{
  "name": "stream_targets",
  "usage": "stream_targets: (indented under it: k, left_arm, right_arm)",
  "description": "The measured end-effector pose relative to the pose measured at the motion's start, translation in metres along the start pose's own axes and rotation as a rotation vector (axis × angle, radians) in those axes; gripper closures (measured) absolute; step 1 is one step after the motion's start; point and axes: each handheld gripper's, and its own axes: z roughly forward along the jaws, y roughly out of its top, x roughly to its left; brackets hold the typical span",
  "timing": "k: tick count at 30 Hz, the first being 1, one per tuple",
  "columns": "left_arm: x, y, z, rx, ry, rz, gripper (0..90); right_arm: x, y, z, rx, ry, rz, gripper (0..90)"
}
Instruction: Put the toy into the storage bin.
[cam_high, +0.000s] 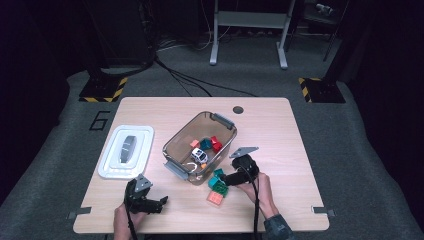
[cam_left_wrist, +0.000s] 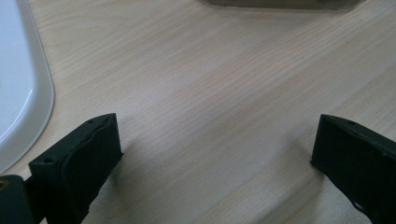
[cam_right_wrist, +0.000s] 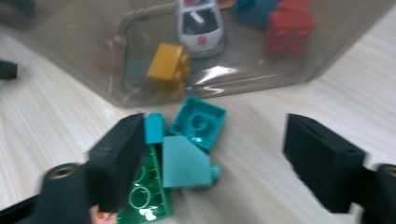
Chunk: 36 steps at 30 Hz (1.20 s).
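A small heap of bricks lies on the table in front of the clear brown bin (cam_high: 176, 142): a teal sloped brick (cam_right_wrist: 187, 164), an upturned teal square brick (cam_right_wrist: 198, 122), a green brick (cam_right_wrist: 145, 193) and a salmon brick (cam_high: 215, 197). My right gripper (cam_right_wrist: 215, 158) is low over this heap with its jaws apart. The sloped teal brick lies between them, with a wide gap to the right jaw. My left gripper (cam_left_wrist: 215, 140) rests near the table's front edge, wide open over bare wood. In the high view it (cam_high: 161, 202) sits left of the right gripper (cam_high: 224, 179).
Inside the bin are a white toy car (cam_right_wrist: 201, 25), a yellow brick (cam_right_wrist: 168, 65), red bricks (cam_right_wrist: 289, 28) and a teal one. The bin's white lid (cam_high: 125, 151) lies flat at the left, its edge (cam_left_wrist: 23, 93) close to my left gripper.
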Motion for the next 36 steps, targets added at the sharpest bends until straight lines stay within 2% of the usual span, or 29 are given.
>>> stream_targets:
  k: [4, 5, 11, 17, 19, 21, 27, 31, 36]
  left_arm:
    - [0.000, 0.000, 0.000, 0.000, 0.001, 0.003, 1.1]
    - [0.000, 0.000, 0.000, 0.000, 0.000, 0.002, 1.1]
    - [0.000, 0.000, 0.000, 0.000, 0.001, 0.003, 1.1]
    - [0.000, 0.000, 0.000, 0.000, 0.001, 0.002, 1.1]
    - [0.000, 0.000, 0.000, 0.000, 0.000, 0.000, 1.1]
    - [0.000, 0.000, 0.000, 0.000, 0.002, 0.004, 1.1]
    - [0.000, 0.000, 0.000, -0.001, 0.000, -0.003, 1.1]
    - [0.000, 0.000, 0.000, 0.000, -0.001, -0.002, 1.1]
    - [0.000, 0.000, 0.000, 0.000, 0.001, 0.003, 1.1]
  right_arm:
    - [0.007, -0.006, 0.009, 0.015, 0.022, -0.022, 37.5]
    - [0.008, -0.007, 0.011, 0.020, 0.022, -0.012, 41.6]
    - [0.007, -0.013, 0.014, 0.043, 0.025, -0.013, 54.4]
    - [0.002, -0.019, 0.009, 0.048, 0.019, 0.003, 56.1]
    - [0.000, -0.021, 0.008, 0.046, 0.015, 0.009, 53.1]
    - [-0.002, -0.023, 0.007, 0.052, 0.011, 0.035, 49.1]
    - [-0.004, -0.027, 0.009, 0.071, -0.007, 0.034, 46.5]
    - [-0.004, -0.030, 0.013, 0.088, -0.006, 0.028, 53.8]
    - [-0.005, -0.032, 0.013, 0.075, -0.003, 0.029, 55.6]
